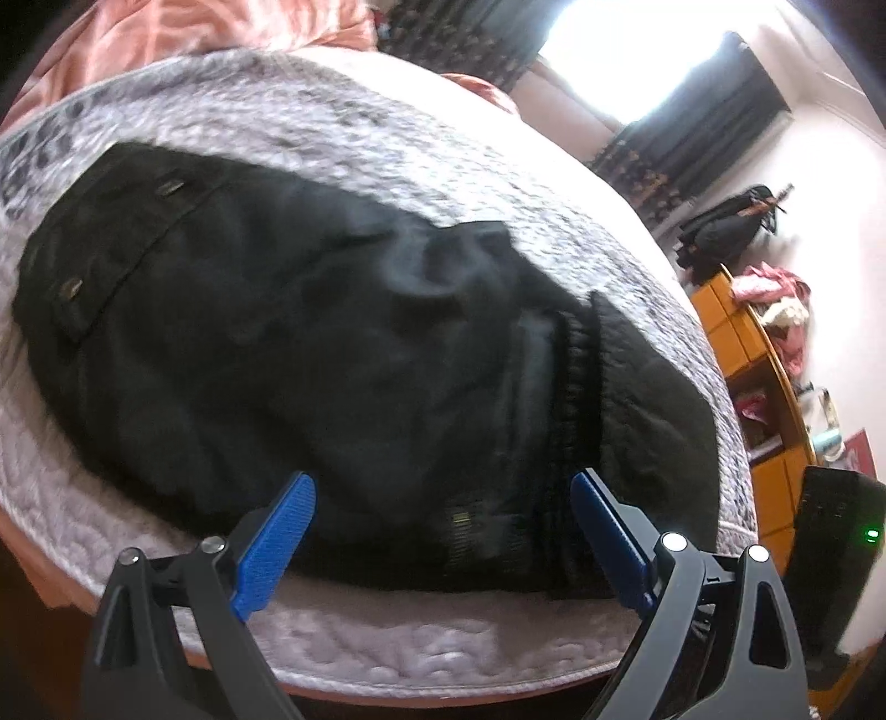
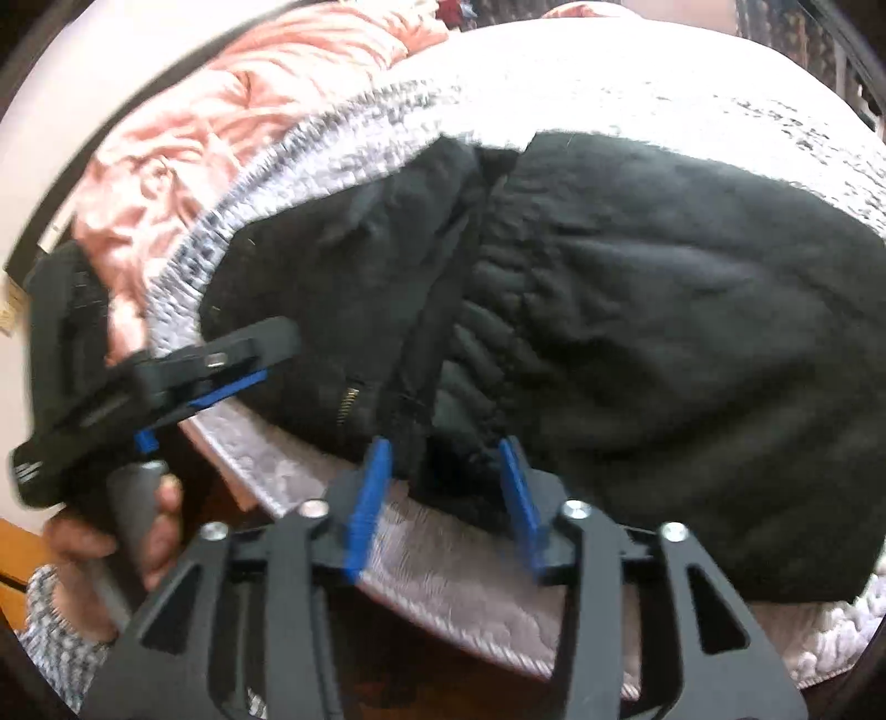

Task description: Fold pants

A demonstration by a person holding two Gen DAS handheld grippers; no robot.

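Observation:
The black pants (image 1: 310, 343) lie bunched and folded on a grey-white fuzzy blanket (image 1: 343, 116) on the bed. My left gripper (image 1: 443, 498) is open, its blue pads on either side of the pants' near edge with the elastic waistband (image 1: 570, 399) between them. In the right wrist view the pants (image 2: 637, 332) fill the middle, and a zipper (image 2: 348, 400) shows. My right gripper (image 2: 443, 465) is open around a hanging fold of the near edge. The left gripper (image 2: 243, 376) shows at the left, held by a hand (image 2: 160, 531).
A pink bedspread (image 2: 183, 138) lies past the blanket. An orange wooden shelf (image 1: 775, 387) with clothes, a black bag (image 1: 731, 221) and a black device with a green light (image 1: 830, 531) stand to the right of the bed. Curtains and a bright window (image 1: 637, 50) are behind.

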